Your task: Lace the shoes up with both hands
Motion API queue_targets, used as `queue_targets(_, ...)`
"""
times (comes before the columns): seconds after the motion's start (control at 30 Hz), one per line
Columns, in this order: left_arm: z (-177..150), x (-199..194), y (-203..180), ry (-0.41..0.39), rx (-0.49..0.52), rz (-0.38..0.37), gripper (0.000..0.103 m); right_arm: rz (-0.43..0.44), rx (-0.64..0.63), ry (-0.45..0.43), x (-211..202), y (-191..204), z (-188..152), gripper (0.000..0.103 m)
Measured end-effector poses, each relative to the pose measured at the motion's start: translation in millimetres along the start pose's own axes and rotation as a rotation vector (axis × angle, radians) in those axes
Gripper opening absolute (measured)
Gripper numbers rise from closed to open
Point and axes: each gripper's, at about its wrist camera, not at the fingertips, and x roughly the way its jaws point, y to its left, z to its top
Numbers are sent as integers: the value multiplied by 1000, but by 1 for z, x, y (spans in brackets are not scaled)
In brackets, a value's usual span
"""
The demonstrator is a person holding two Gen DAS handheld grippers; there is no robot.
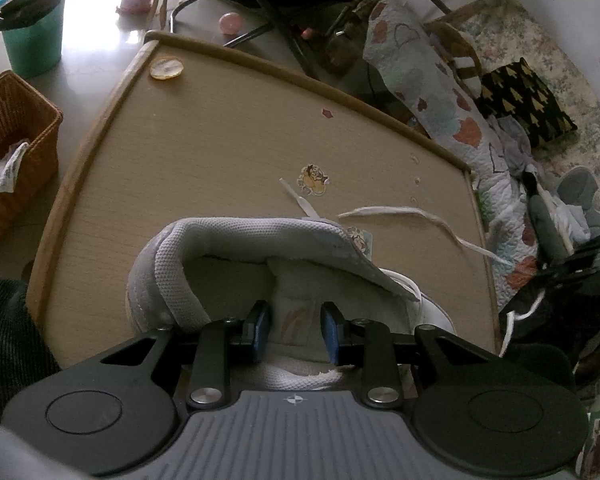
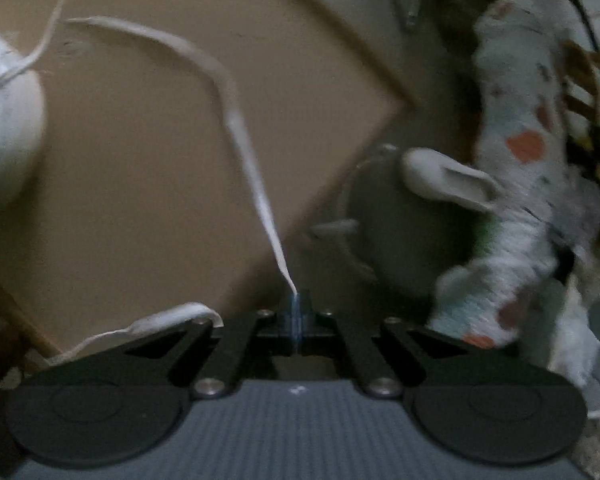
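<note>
cluttered floor with a quilt (image 1: 440, 120) and basket (image 1: 12, 140) rings the tan bench (image 1: 220, 140). on its near side lies the shoe (image 1: 220, 248), opening toward the left camera, long axis running near to far, toe hidden. left hand-held gripper (image 1: 295, 330) has its blue pads partly spread, straddling the tongue; contact is unclear. only the blurred right view shows the right hand-held gripper (image 2: 296, 320) pressed together, pinching the lace (image 2: 240, 128) end, which arcs far-left toward the shoe.
</note>
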Motion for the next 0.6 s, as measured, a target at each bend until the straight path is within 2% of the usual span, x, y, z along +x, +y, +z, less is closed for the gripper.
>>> queue_targets(0.07,0,0,-1,0,0,2,32,-46,18,-2,-5,-16,-8,0)
queue_targets(0.2,-1,-1,-1,-1,0,3,32,-18,70,-50,-11,-35,-4,0)
queue_targets(0.3,-1,-1,-2,-1,1,3,32,59,89,-109,-20,-30,-5,0)
queue_targets(0.5,-1,-1,-2,-3,2,8,32,239,61,-240,-22,4,16,1)
queue_targets(0.53,-1,-1,-2,-4,2,9,32,274,58,-266,-20,10,18,4)
queue_targets(0.6,-1,-1,-2,-3,2,9,32,301,69,-276,-17,21,24,5)
